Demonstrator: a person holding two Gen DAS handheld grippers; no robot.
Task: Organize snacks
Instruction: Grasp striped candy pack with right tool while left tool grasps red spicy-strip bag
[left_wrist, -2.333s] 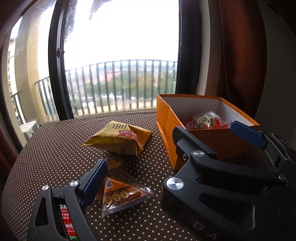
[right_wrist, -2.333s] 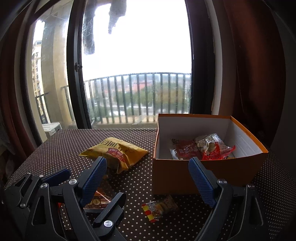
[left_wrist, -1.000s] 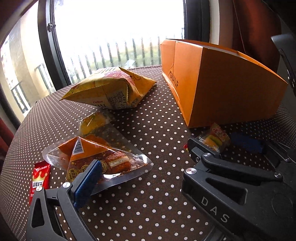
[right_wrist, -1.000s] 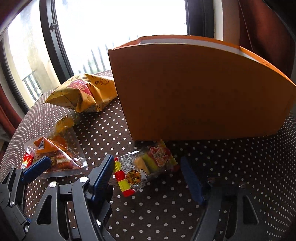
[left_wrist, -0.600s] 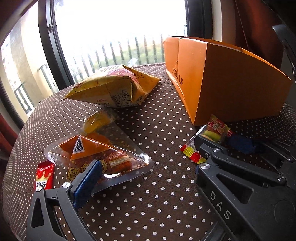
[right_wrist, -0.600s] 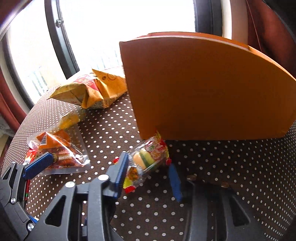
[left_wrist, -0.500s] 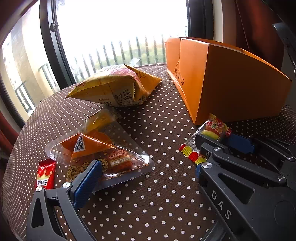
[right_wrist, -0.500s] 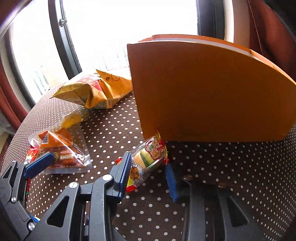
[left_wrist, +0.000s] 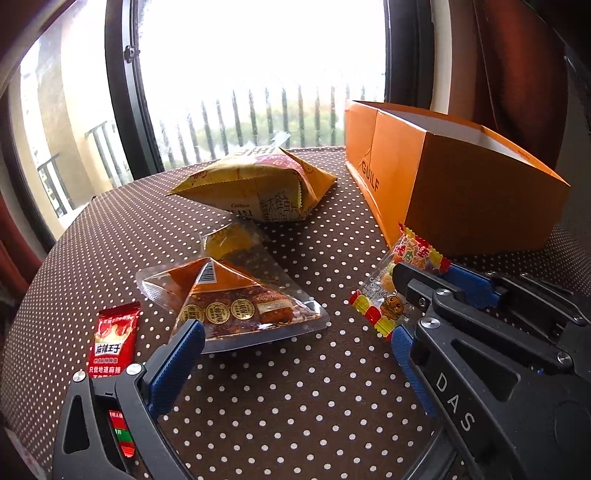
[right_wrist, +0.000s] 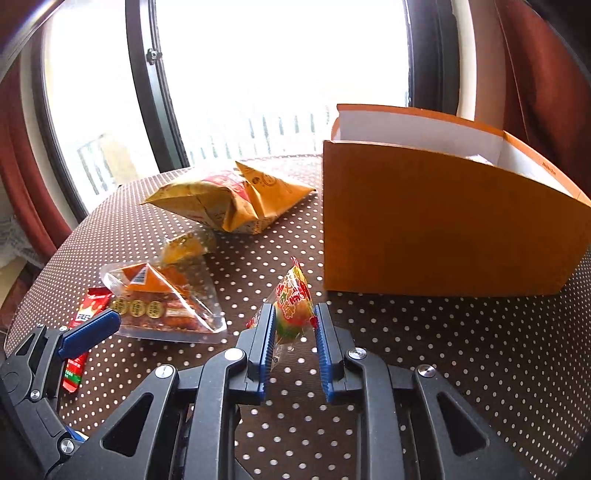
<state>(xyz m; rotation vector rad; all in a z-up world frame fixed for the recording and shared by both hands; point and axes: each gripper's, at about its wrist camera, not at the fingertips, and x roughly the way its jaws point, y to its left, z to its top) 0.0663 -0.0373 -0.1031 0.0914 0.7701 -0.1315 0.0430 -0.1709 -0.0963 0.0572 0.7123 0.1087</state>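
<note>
I am pinching the crinkly candy packet (right_wrist: 293, 306) in my right gripper (right_wrist: 293, 332), clear of the dotted tablecloth (right_wrist: 424, 350), near the orange cardboard box (right_wrist: 443, 229). My left gripper (left_wrist: 291, 365) is gaping wide beside the glossy triangular pouch (left_wrist: 236, 302).

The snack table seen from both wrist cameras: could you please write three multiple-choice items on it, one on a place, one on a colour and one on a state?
1. Where does the yellow chip bag lie?
A. inside the box
B. on the table left of the box
C. in the left tool

2. What colour is the outside of the box?
A. orange
B. green
C. white

3. What is the right tool doing?
A. standing open and bare
B. shut on the small candy packet
C. shut on the box wall

Key: 1 B, it rests on the dotted cloth; 2 A, its walls are orange; 3 B, both pads press the packet.
</note>
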